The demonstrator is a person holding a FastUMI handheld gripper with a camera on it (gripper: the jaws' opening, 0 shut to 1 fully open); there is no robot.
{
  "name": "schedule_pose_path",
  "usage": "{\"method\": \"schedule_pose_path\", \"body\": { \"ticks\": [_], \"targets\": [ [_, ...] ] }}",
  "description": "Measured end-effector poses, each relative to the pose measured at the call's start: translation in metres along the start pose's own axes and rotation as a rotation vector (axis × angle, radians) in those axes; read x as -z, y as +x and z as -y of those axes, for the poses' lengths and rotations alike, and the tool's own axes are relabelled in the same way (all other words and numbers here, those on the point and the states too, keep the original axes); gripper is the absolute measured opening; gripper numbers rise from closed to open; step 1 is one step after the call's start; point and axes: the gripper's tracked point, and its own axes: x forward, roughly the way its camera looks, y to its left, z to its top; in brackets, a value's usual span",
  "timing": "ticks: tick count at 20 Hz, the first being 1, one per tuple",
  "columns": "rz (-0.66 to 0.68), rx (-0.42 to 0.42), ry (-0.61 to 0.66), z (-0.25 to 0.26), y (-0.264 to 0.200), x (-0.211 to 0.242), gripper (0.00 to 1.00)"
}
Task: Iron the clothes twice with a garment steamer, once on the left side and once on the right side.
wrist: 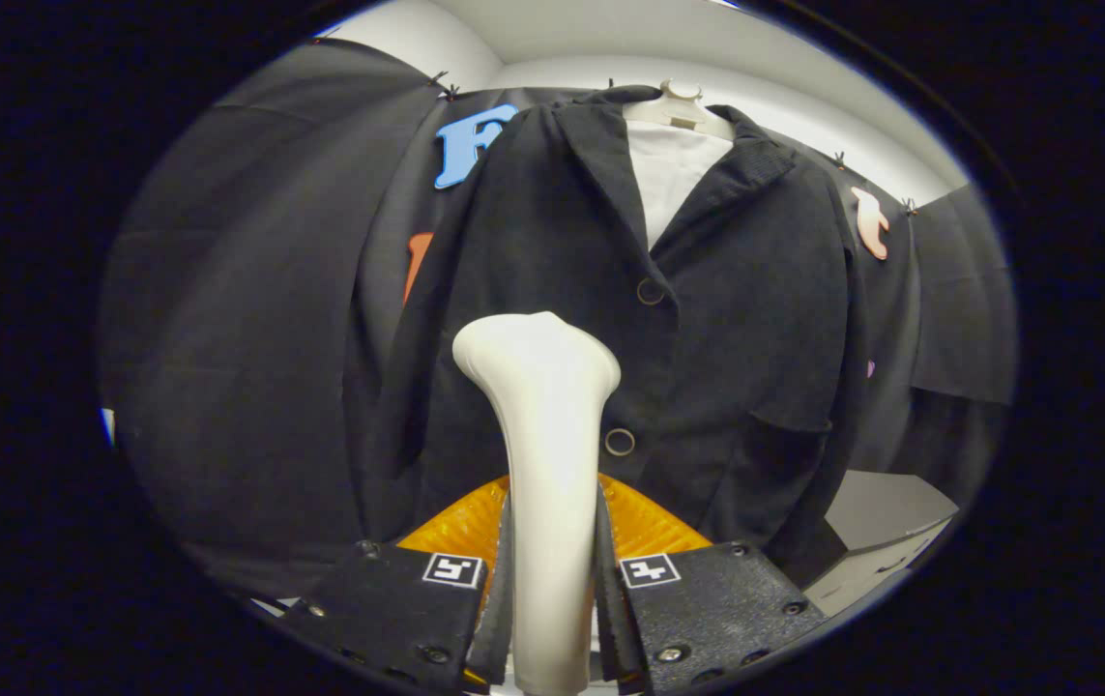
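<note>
The tongs [552, 580] pinch the white steamer [540, 454] by its handle, both fingers pressed on it, its long axis running straight ahead with the head up. Just beyond the head hangs the dark jacket [736, 319] on a hanger [678, 106], facing the tongs. The head sits slightly left of the button line, probably suiting a left-side pass.

Fisheye along fingers [475, 599], near jacket [552, 290]
</note>
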Motion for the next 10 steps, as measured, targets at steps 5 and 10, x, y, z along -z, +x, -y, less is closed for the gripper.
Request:
{"method": "schedule_pose_path", "body": {
  "ticks": [5,10],
  "targets": [
    [-0.029,-0.011,-0.002,-0.003,-0.002,0.014,0.38],
    [-0.065,-0.014,-0.007,-0.003,-0.005,0.032,0.39]
  ]
}}
